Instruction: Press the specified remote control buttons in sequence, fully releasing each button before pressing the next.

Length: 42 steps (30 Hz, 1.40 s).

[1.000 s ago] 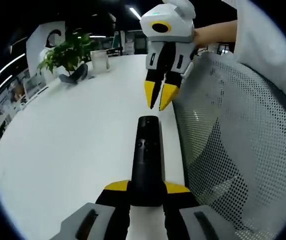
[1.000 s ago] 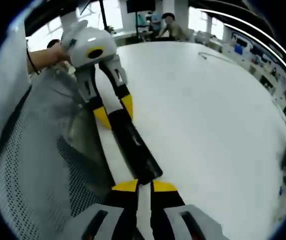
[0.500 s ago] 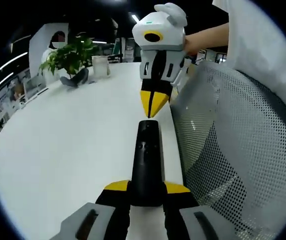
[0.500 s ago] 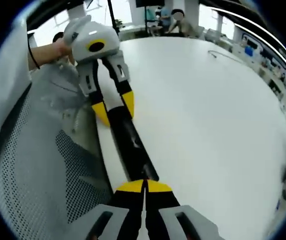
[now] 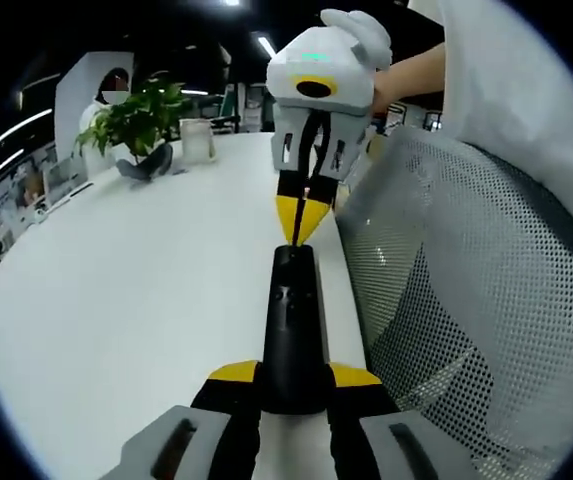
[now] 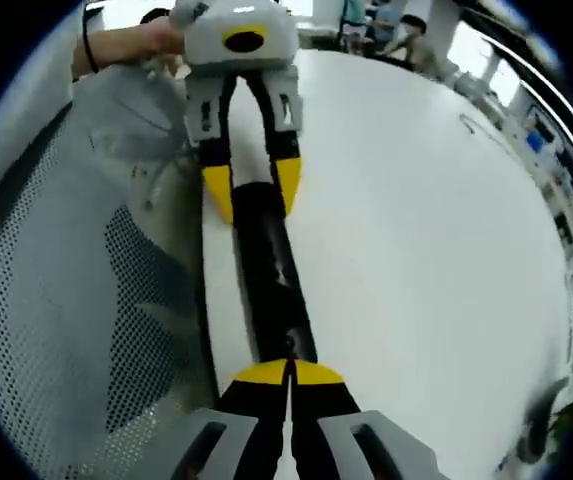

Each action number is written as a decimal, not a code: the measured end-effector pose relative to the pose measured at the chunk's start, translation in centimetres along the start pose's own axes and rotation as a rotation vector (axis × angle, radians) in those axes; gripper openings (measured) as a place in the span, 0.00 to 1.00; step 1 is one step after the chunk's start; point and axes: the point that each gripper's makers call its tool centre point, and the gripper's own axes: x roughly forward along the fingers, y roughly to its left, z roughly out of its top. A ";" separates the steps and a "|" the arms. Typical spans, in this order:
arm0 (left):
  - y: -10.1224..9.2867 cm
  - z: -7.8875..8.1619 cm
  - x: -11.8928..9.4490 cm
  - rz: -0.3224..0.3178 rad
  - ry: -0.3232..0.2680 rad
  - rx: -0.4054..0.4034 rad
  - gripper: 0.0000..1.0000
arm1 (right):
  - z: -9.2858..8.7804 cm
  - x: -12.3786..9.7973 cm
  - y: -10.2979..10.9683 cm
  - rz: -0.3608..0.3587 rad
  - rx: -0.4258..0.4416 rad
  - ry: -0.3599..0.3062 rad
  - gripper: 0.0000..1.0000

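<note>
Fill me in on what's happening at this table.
A person is working a black remote control with two handheld grippers over a white table. The left gripper clamps one end of the remote. The right gripper, jaws closed to a point, has its tip at the remote's other end, seemingly about to press or pressing. A mesh chair back stands beside the table.

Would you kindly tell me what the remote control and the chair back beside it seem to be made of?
Remote control: probably matte black plastic, smooth with dull highlights. Chair back: looks like pale woven mesh fabric, its regular holes letting dark show through.
</note>
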 end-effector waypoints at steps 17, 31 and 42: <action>0.5 0.2 0.3 -0.005 0.009 0.026 0.24 | 0.0 0.2 -1.0 0.067 0.195 0.007 0.00; 0.7 0.1 0.3 -0.004 0.016 0.039 0.24 | -0.1 0.0 -0.8 -0.047 0.168 -0.092 0.00; 0.5 0.1 0.4 -0.003 0.024 0.054 0.24 | 0.6 -0.6 -0.6 -0.049 0.213 -0.142 0.00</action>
